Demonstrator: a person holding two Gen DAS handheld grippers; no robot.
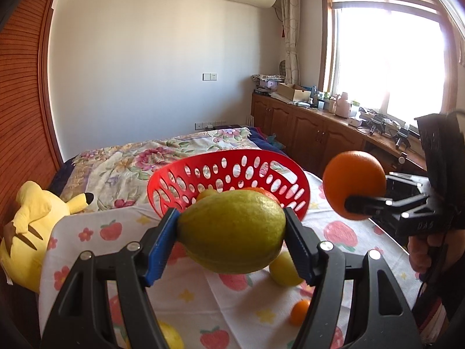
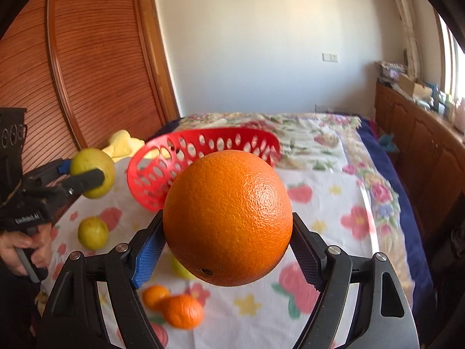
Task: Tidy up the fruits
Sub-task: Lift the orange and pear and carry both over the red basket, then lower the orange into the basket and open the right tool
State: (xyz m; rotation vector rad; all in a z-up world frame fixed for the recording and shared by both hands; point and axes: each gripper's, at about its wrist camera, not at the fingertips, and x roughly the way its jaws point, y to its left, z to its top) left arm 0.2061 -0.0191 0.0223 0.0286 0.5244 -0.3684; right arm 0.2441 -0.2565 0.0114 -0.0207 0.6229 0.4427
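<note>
The left gripper (image 1: 232, 232) has its blue-padded fingers (image 1: 162, 247) clamped on either end of a large yellow-green citrus fruit (image 1: 232, 232), holding it in the air just in front of a red basket (image 1: 261, 163). The right gripper (image 2: 228, 232) grips a big round orange (image 2: 228, 218) across its widest part, also raised above the bed, near the basket's rim. Both fruits look firm and fairly heavy, with pebbled or waxy rinds that could slip, so a hold across the middle, pads flat on opposite sides, seems the safest; squeezing harder would likely bruise rather than break them. The basket is a perforated plastic bowl tipped toward the grippers, with at least one orange fruit showing inside. It rests on a strawberry-print cloth (image 2: 319, 232) spread over a floral bedspread (image 2: 305, 133). Loose on the cloth lie a yellow lemon-like fruit (image 2: 93, 232) and two small tangerines (image 2: 183, 311). A yellow plush toy (image 1: 32, 226) sits at the left edge of the bed.
</note>
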